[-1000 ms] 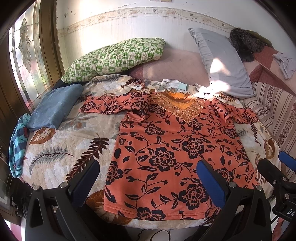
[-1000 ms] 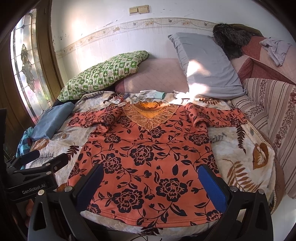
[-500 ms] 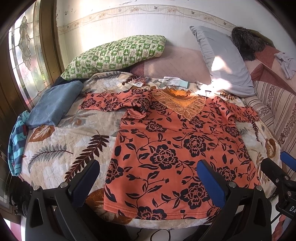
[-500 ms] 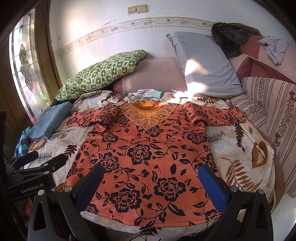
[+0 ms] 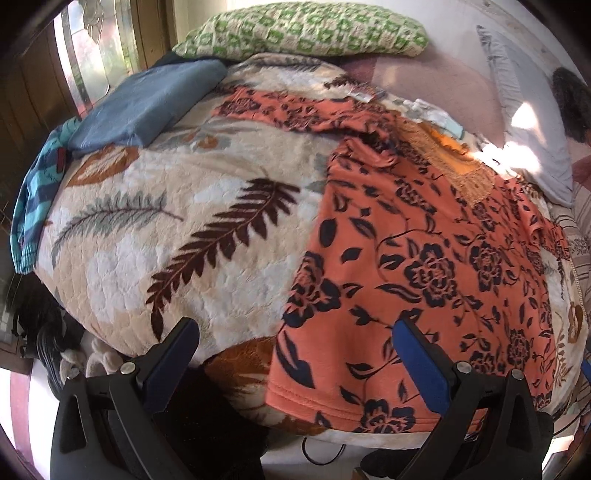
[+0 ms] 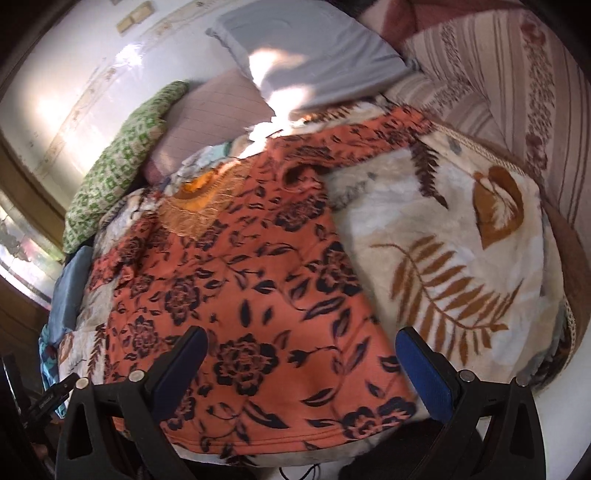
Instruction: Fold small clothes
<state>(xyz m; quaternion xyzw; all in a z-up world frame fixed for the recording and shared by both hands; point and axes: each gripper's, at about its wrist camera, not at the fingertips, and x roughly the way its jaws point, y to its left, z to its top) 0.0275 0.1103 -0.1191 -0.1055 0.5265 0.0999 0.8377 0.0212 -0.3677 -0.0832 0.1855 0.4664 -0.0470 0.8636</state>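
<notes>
I am holding my left gripper [image 5: 295, 343] with its jaws spread wide and gripping nothing, hovering over the near left corner of the orange floral top [image 5: 424, 266]. My right gripper [image 6: 301, 350] is likewise standing released and empty, straddling the near right corner of the same top's hem. The top is lying flat, front up, on the leaf-patterned blanket [image 5: 166, 221] that is covering the bed, its hem reaching the near edge and its gold lace neckline [image 6: 199, 210] pointing away from me. Both sleeves are stretching outward, the left one bunching a little at the shoulder. Farther off on my left, a folded blue cloth [image 5: 147, 99] is resting on the blanket, with a striped teal garment [image 5: 33, 199] hanging over the edge just beside it. At the back, a green checked pillow [image 5: 303, 29] and a grey pillow [image 6: 310, 55] are leaning against the wall.
</notes>
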